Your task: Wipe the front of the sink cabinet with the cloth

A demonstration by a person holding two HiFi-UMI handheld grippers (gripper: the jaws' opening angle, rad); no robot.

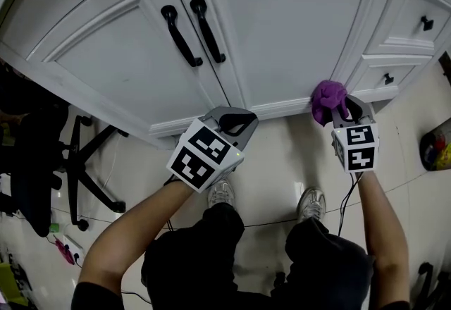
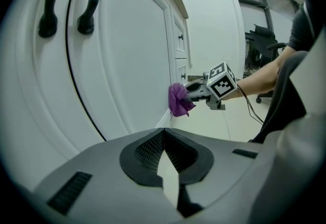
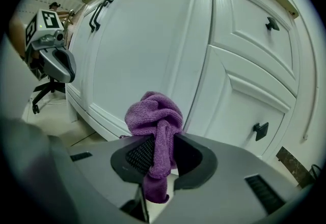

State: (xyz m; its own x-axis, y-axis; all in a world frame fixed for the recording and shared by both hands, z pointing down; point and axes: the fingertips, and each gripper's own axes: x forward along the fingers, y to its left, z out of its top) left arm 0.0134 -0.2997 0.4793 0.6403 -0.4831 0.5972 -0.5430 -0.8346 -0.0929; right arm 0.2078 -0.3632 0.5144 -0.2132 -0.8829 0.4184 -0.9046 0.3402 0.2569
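Note:
The white sink cabinet has two doors [image 1: 282,27] with black handles [image 1: 181,35]. A bunched purple cloth [image 1: 328,98] is pressed against the lower right corner of the right door, near the bottom rail. My right gripper [image 1: 338,113] is shut on it; in the right gripper view the cloth [image 3: 155,116] bulges out from between the jaws of that gripper [image 3: 160,144]. My left gripper [image 1: 236,118] hovers just off the bottom rail below the door gap, shut and holding nothing [image 2: 164,139]. From the left gripper view the cloth [image 2: 178,100] touches the cabinet front [image 2: 132,65].
Drawers with small black knobs [image 1: 427,22] [image 1: 388,79] sit right of the doors. A black office chair [image 1: 84,168] stands at the left on the tiled floor. The person's shoes [image 1: 222,192] [image 1: 311,203] are below the grippers. A colourful object [image 1: 437,146] lies at the right edge.

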